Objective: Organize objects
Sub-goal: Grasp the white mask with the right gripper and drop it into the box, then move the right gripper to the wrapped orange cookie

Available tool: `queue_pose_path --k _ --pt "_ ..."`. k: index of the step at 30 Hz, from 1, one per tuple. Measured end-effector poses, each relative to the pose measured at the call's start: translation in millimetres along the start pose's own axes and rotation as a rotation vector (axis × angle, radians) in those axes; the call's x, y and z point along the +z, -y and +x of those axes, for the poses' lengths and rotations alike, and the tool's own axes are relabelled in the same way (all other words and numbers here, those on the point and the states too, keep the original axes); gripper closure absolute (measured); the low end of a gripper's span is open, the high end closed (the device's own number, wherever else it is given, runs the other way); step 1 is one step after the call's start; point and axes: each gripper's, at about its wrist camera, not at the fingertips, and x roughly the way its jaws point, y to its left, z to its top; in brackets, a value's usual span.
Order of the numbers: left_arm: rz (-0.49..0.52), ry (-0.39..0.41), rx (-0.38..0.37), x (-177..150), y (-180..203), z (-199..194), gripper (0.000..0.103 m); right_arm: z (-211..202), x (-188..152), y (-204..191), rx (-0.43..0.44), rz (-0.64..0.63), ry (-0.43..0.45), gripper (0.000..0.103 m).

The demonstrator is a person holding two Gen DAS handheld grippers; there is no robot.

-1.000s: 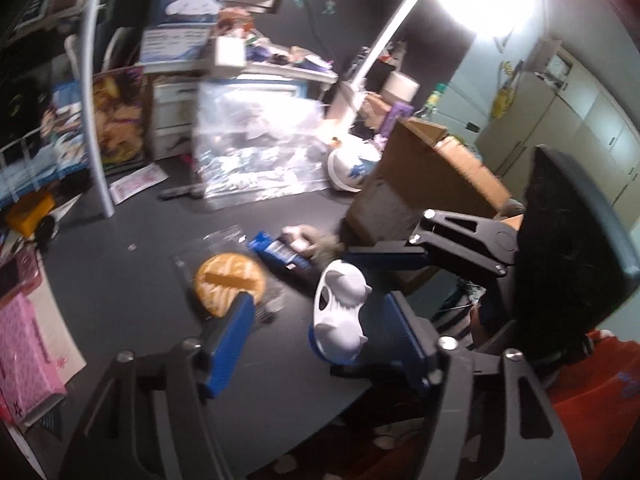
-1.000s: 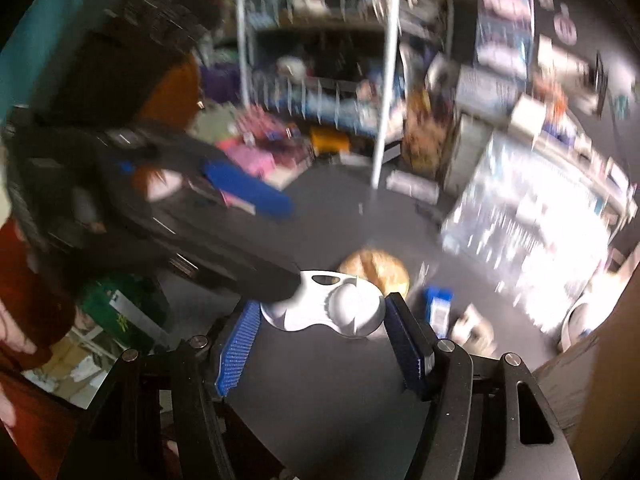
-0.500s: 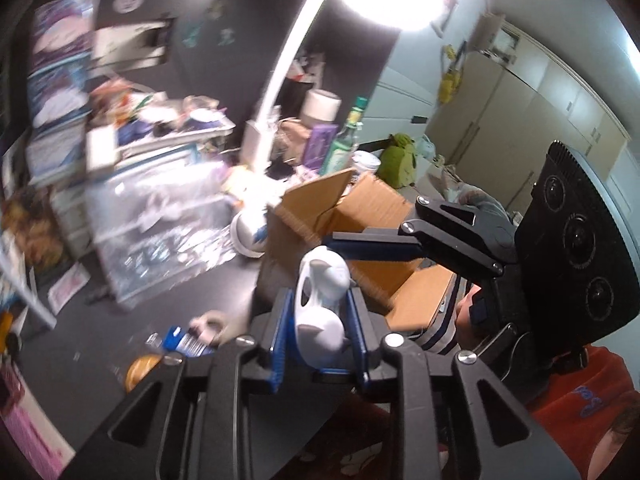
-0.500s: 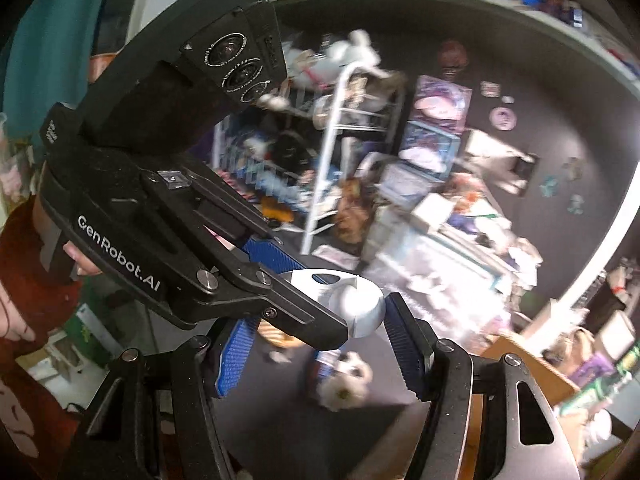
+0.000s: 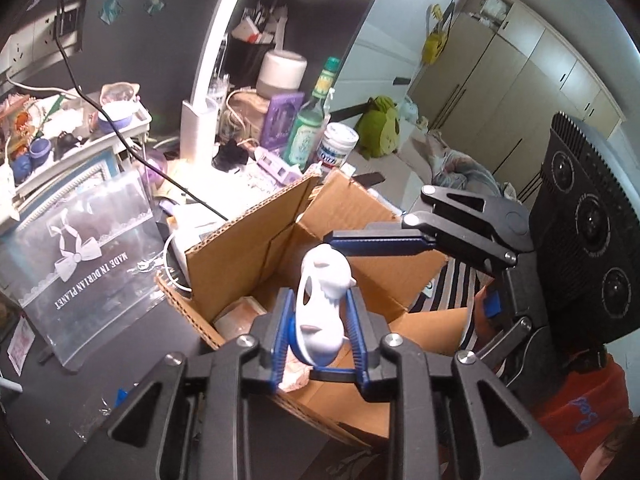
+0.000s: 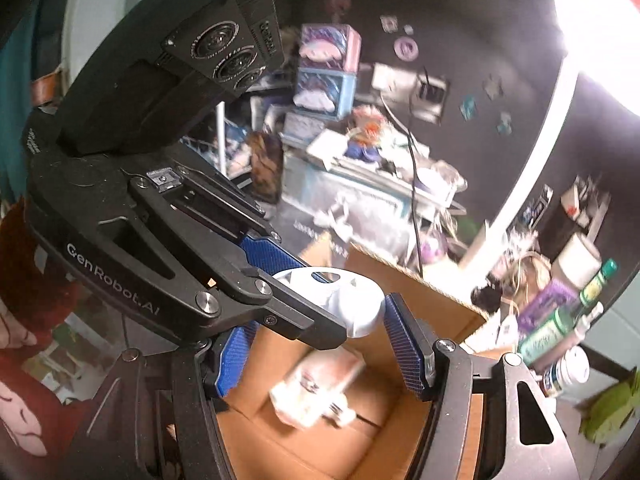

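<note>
While the left gripper (image 5: 320,328) stays out of contact with the cardboard box (image 5: 248,248), it clenches the white plastic toy (image 5: 322,308) directly above the box's open mouth, the toy's long axis pointing away along the fingers. Spread wide and grasping nothing, the right gripper (image 6: 320,344) hangs over the same box, straddling the toy without touching, so the left is nearer for the drop.

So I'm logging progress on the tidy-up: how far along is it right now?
Partly done. The cardboard box already holds a pinkish packet. In hand: the left gripper clamps the white plastic piece above the open box, while the right gripper sits open around it. Left: dropping the piece in. The desk behind is cluttered, with a green bottle and a clear display stand.
</note>
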Motion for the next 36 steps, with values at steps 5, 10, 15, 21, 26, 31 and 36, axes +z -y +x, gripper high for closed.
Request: queue_pose_path --k 5,10,15,21,26,31,36 --pt "-0.02 0.047 0.051 -0.8 -7.1 -6.7 0.028 15.9 -2.7 7.7 0.012 0.019 -0.08 0.03" --pt "-0.033 0.087 0.088 -6.6 -14.8 -27.2 0.027 16.2 -4.4 14.0 -0.002 0.031 -0.084 0.029" --pt "-0.045 0.147 0.15 -19.4 -20.5 -53.6 0.025 14.4 -4.2 12.3 -0.009 0.046 -0.089 0.029" --pt "-0.058 0.229 0.207 -45.7 -25.7 -93.0 0.021 5.9 5.7 -2.5 -0.008 0.039 -0.057 0.029" --pt "-0.095 0.283 0.302 -80.1 -41.9 -129.5 0.021 3.0 26.0 -41.7 0.051 0.006 -0.001 0.029" --pt "-0.153 0.332 0.401 -127.5 -69.3 -160.2 0.014 23.1 43.7 -93.9 0.157 -0.009 0.015 0.029" --pt "-0.198 0.349 0.482 -176.4 -97.4 -174.3 0.014 64.7 45.8 -143.2 0.263 0.03 -0.012 0.025"
